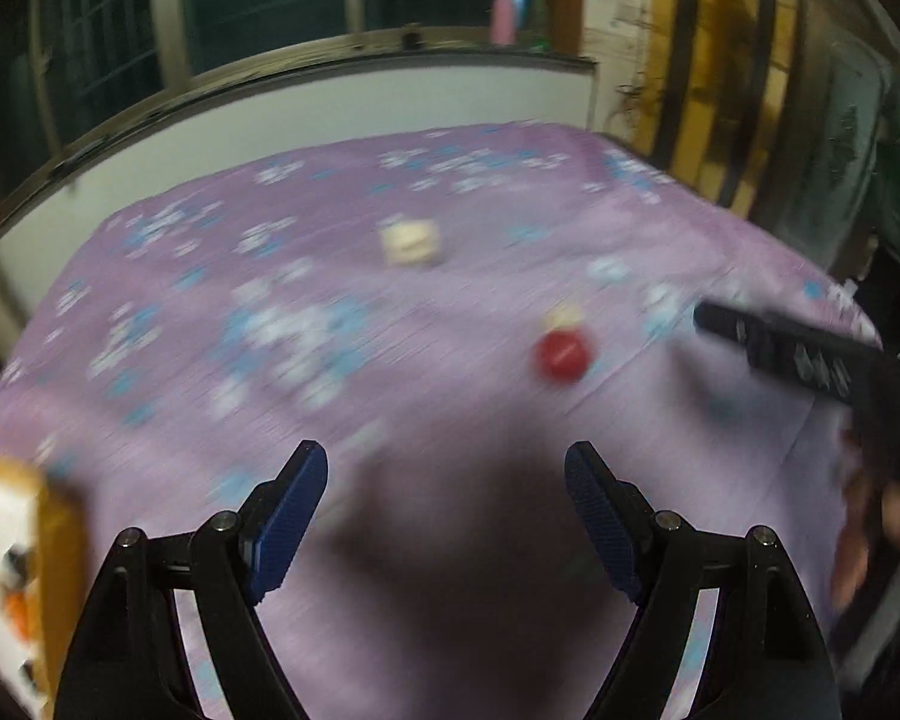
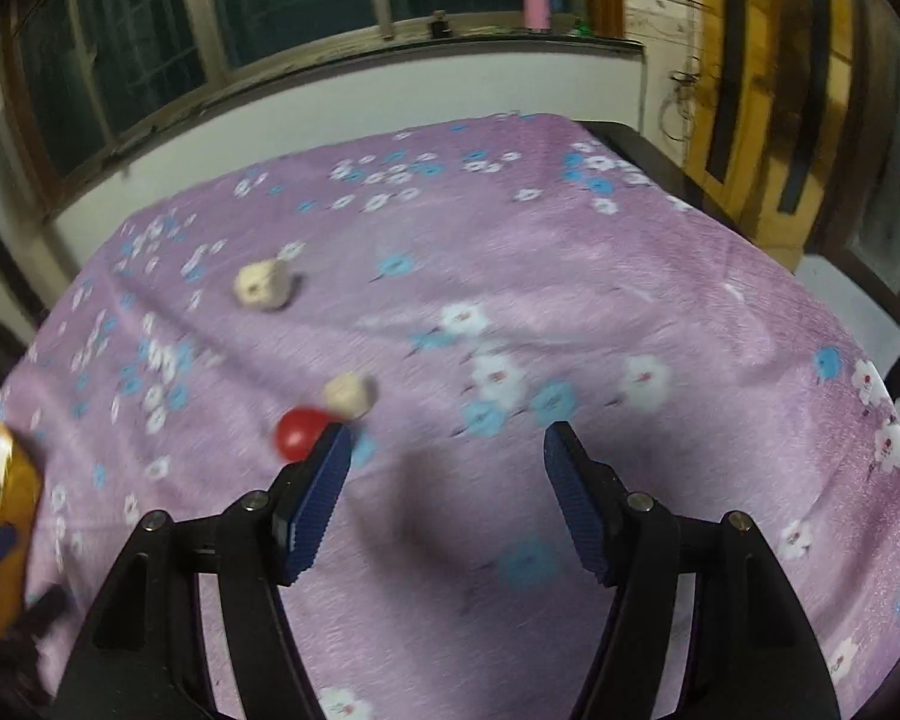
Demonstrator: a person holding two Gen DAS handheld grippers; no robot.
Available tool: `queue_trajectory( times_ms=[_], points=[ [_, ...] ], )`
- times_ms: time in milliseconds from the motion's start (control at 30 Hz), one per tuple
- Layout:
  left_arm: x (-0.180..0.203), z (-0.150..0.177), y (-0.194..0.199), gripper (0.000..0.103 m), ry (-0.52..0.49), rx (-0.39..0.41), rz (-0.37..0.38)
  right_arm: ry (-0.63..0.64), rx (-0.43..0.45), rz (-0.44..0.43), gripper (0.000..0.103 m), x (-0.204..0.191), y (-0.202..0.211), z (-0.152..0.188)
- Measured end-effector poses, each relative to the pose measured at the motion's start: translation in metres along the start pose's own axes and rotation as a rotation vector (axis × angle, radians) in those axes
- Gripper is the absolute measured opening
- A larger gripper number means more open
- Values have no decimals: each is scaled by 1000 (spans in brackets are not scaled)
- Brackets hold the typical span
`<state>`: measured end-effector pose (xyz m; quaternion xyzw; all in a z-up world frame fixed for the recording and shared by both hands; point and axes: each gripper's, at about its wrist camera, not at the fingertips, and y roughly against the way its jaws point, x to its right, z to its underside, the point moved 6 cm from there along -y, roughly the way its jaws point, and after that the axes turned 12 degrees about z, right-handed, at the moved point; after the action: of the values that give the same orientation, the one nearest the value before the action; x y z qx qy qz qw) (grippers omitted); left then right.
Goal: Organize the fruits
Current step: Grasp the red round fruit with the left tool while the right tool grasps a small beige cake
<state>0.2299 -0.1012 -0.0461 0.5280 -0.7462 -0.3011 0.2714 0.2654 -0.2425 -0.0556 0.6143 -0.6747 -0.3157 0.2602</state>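
Left claw [image 1: 447, 483]: I see it released, nothing between its blue pads
Right claw [image 2: 448, 462]: released too, empty
Red fruit [image 2: 297, 433]: round and glossy, just ahead of my right claw's left finger, on the purple flowered cloth [image 2: 570, 300]
Pale fruits: one [image 2: 348, 395] touching the red one, another [image 2: 264, 285] farther ahead-left; both creamy, lumpy, blurred

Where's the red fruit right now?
The red fruit lies on the purple cloth, touching a pale round fruit just behind it; in the right wrist view it sits beside the right hand-held gripper, just outside one fingertip.
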Motion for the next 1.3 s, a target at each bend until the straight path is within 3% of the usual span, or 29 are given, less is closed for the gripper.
queue_trajectory(
  times_ms=[133,200,233,367,467,767,1067,1267,1300],
  points=[
    [17,-10,-39,74,-11,-28,15,-70,7,3,67,32,0,3],
    [13,-11,-51,60,10,-48,8,-107,12,-6,67,48,1,2],
    [10,-11,-55,58,19,-48,7,-114,13,-9,67,50,1,0],
    [8,-20,-61,47,23,-32,1,-31,-3,-39,67,33,-11,-9],
    [9,-25,-66,28,13,-33,-23,11,-8,-55,67,22,-20,-10],
    [-19,-22,-39,27,55,17,-26,56,-16,-72,66,14,-24,-10],
    [-42,-14,-3,27,88,64,-26,180,-19,-101,58,-36,-30,-7],
    [-48,-4,-1,27,108,50,-16,203,-43,-79,45,-64,-49,-7],
    [-49,-3,0,27,112,49,-13,205,-33,-71,38,-66,-49,-8]
  ],
)
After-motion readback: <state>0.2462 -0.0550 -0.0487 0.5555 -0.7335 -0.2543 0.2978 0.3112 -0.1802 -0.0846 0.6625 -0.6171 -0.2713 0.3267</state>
